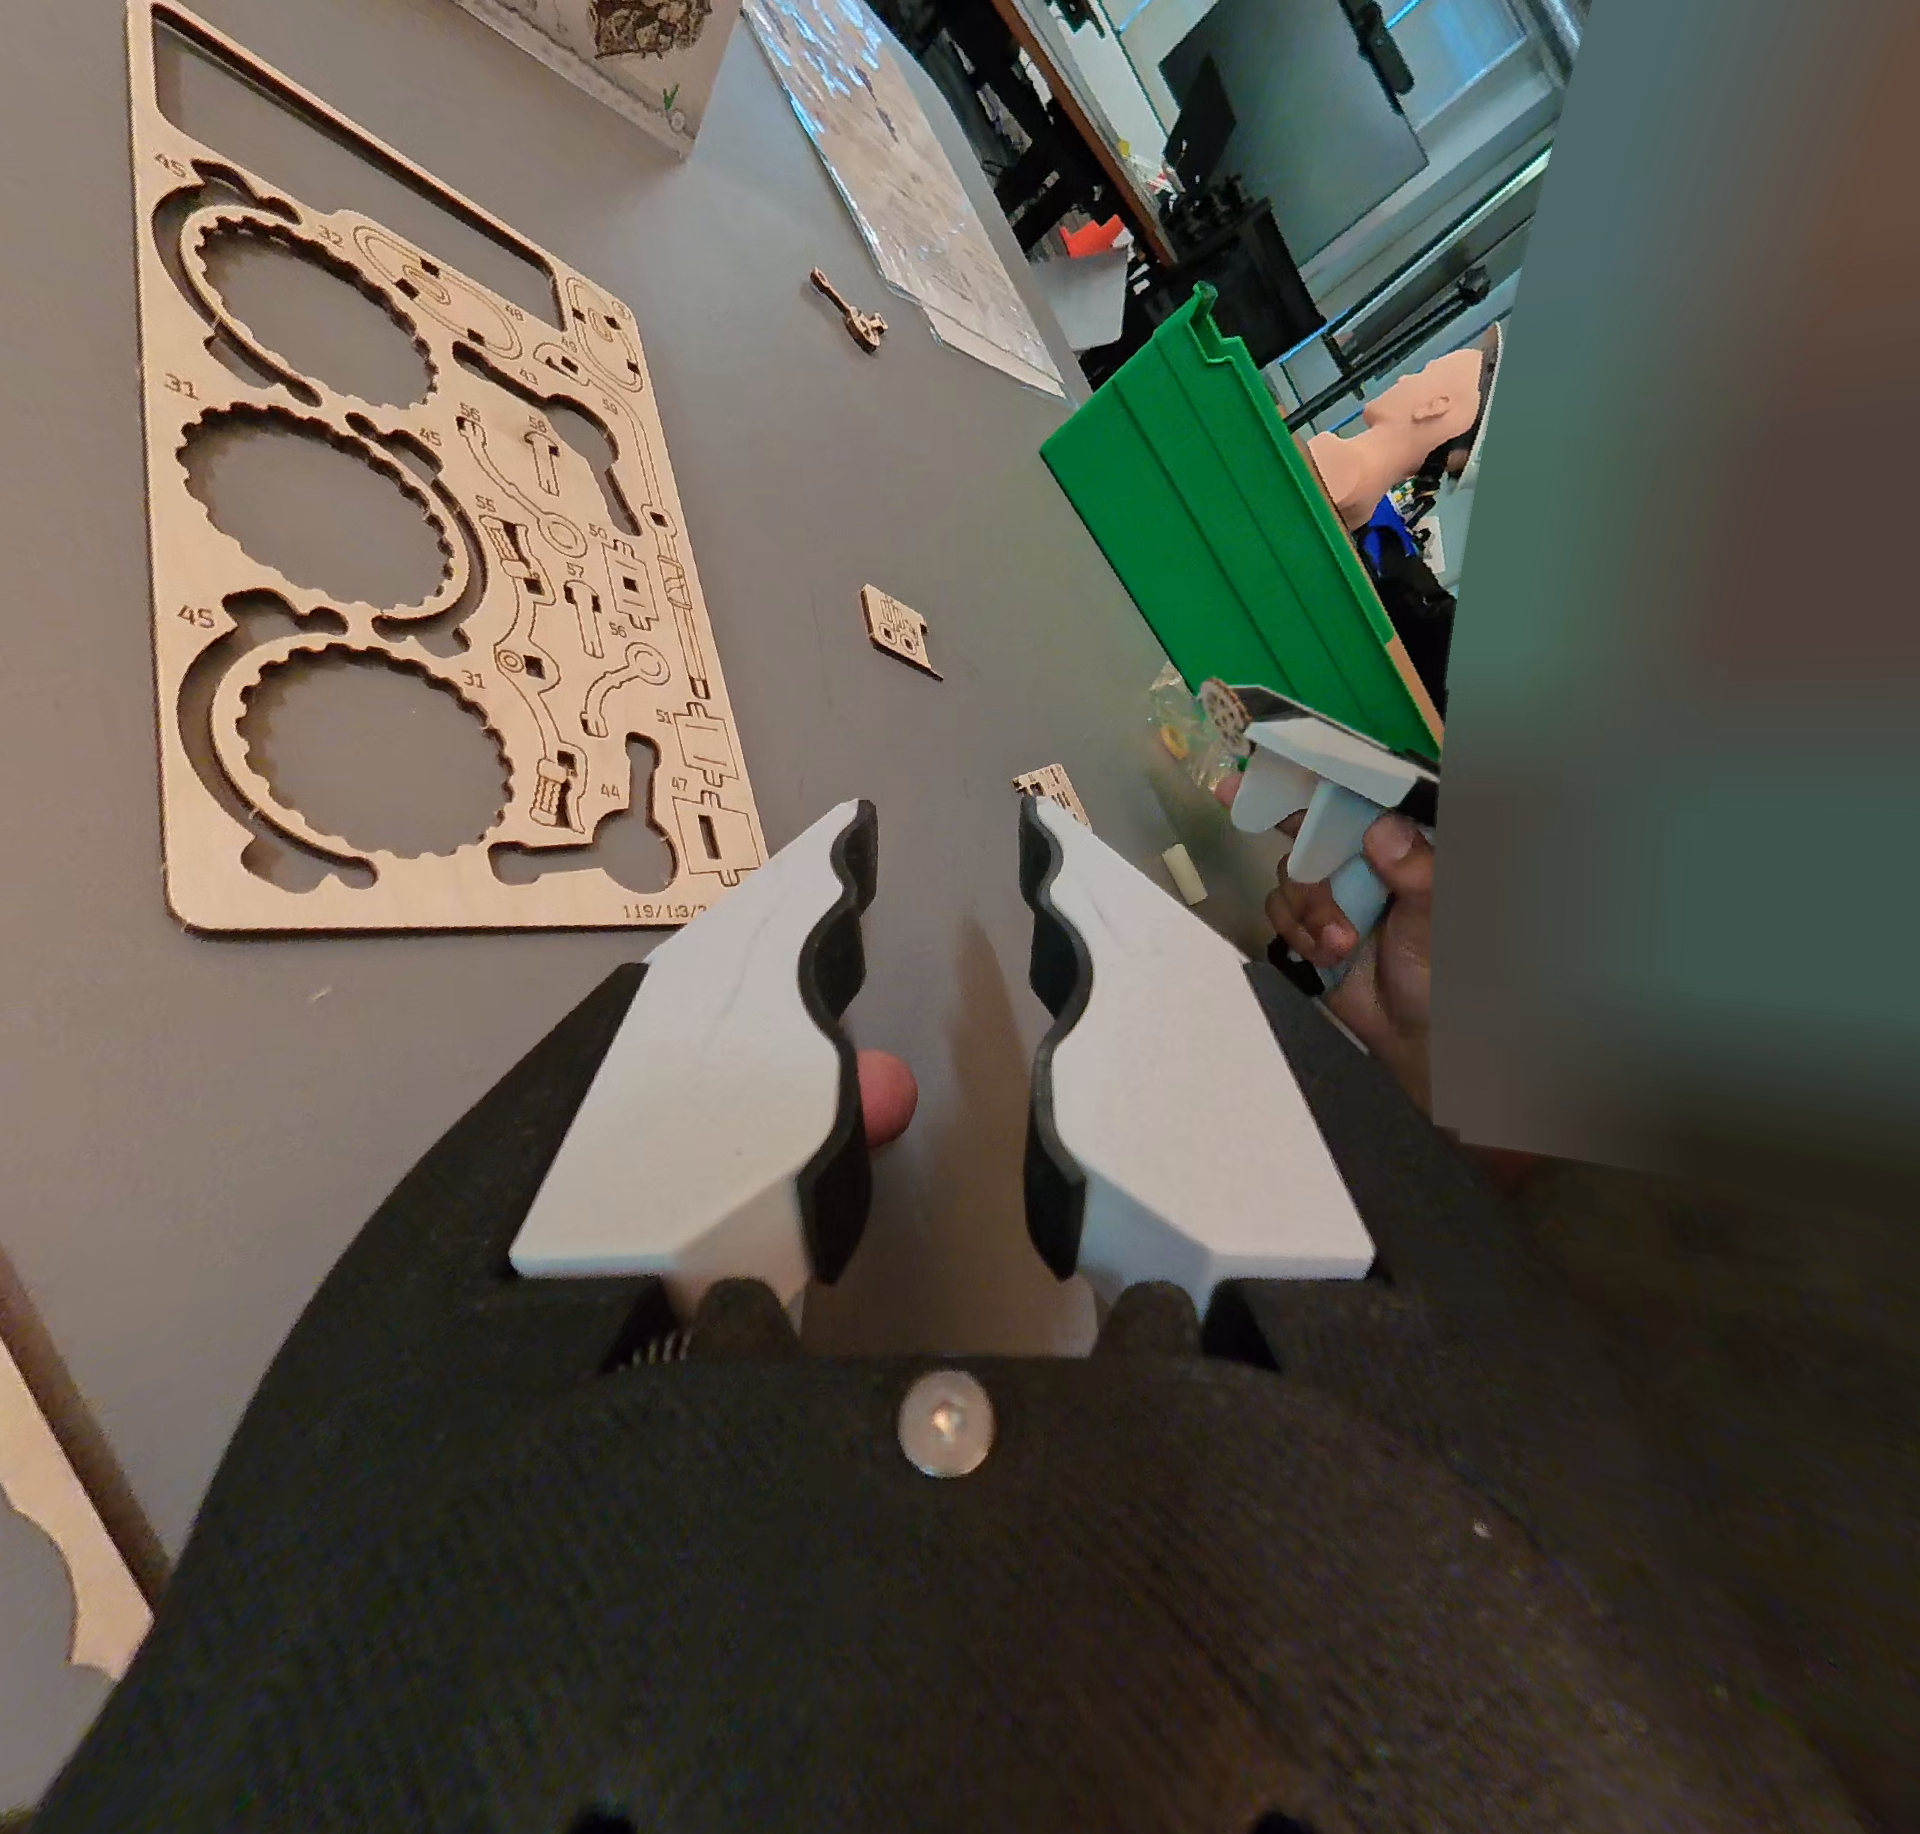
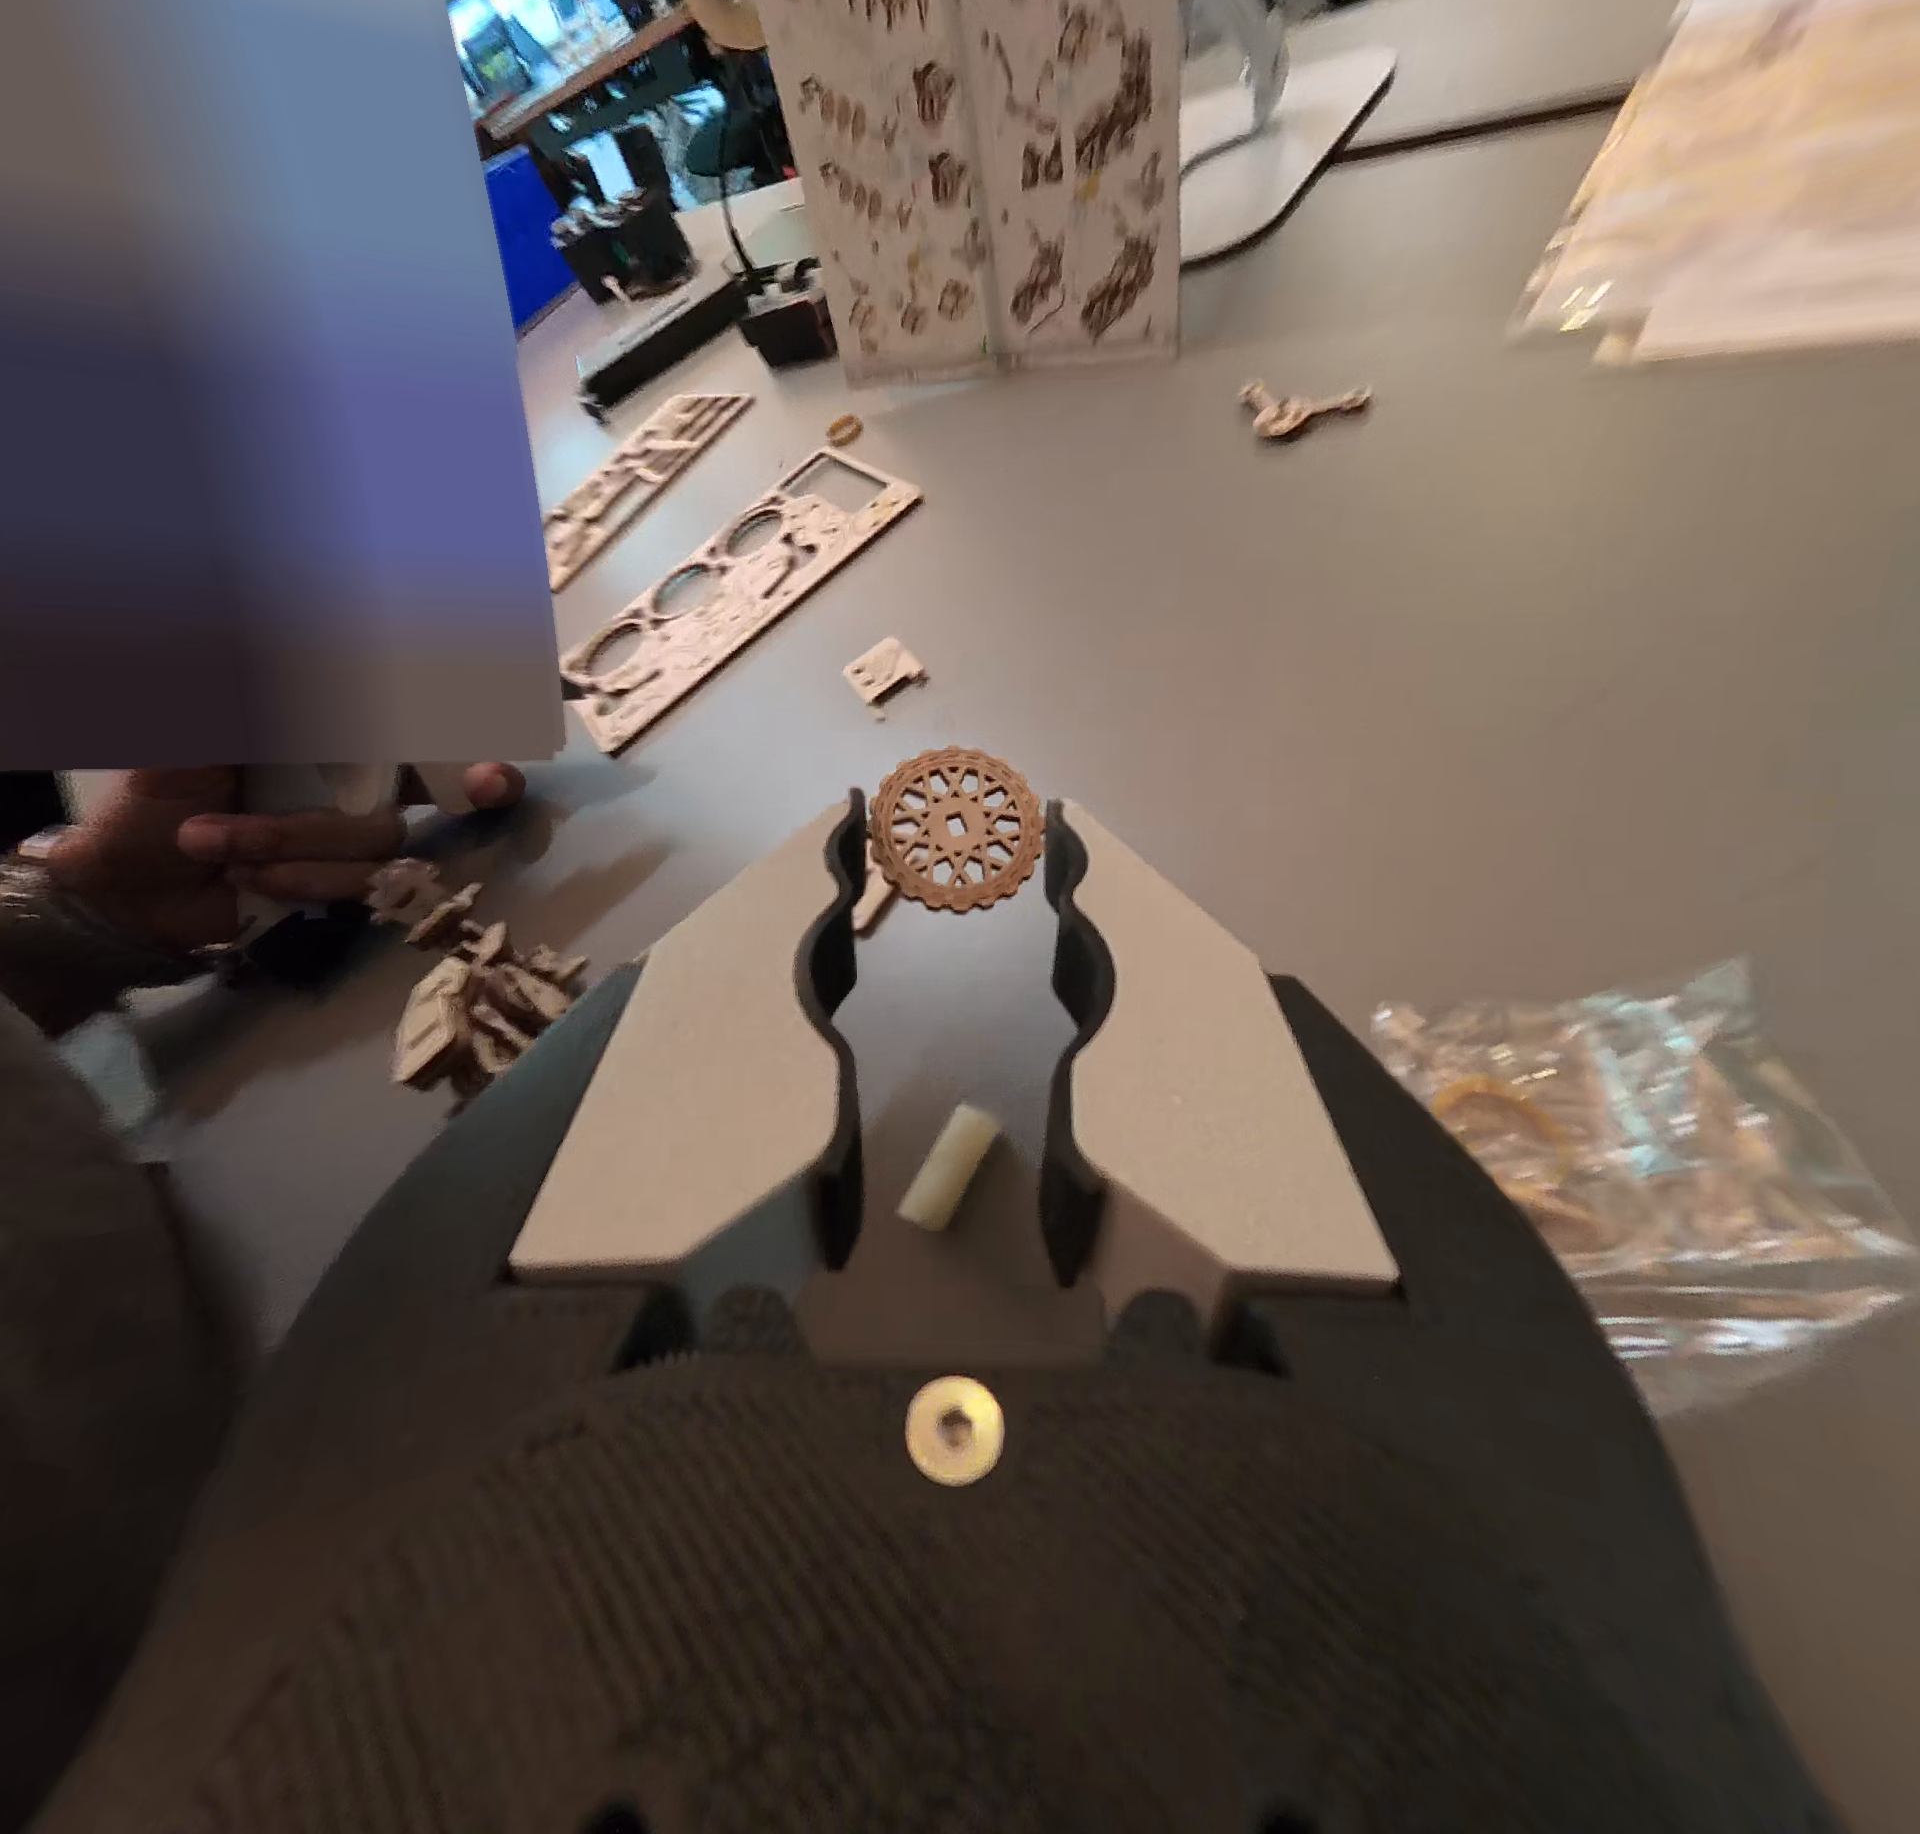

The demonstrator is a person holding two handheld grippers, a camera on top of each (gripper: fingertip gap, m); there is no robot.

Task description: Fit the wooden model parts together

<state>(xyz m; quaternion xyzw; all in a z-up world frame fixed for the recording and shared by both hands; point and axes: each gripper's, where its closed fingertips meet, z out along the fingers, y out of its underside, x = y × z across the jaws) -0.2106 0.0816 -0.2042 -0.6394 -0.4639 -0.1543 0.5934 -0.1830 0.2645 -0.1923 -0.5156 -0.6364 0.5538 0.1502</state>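
My right gripper (image 2: 954, 828) is shut on a round wooden spoked wheel (image 2: 956, 839), held flat by its rim between the fingertips, above the grey table. The wheel (image 1: 1226, 714) and that gripper (image 1: 1309, 745) also show at the right of the left wrist view. My left gripper (image 1: 945, 818) is open and empty, low over the table. A small wooden piece (image 1: 1055, 787) lies just past its right fingertip. A partly built wooden model (image 2: 478, 995) lies at the left, by a hand (image 2: 260, 849). A small square wooden part (image 1: 899, 631) (image 2: 883, 672) lies loose.
A laser-cut wooden sheet (image 1: 416, 537) (image 2: 727, 589) lies on the left. A key-shaped wooden piece (image 1: 847, 309) (image 2: 1304, 408) lies farther off. A folded instruction booklet (image 2: 987, 143) stands behind. A green bin (image 1: 1226, 517), a plastic bag (image 2: 1621, 1161) and a white cylinder (image 2: 951, 1176) are nearby. Tip to tip, the grippers are about 20 cm apart.
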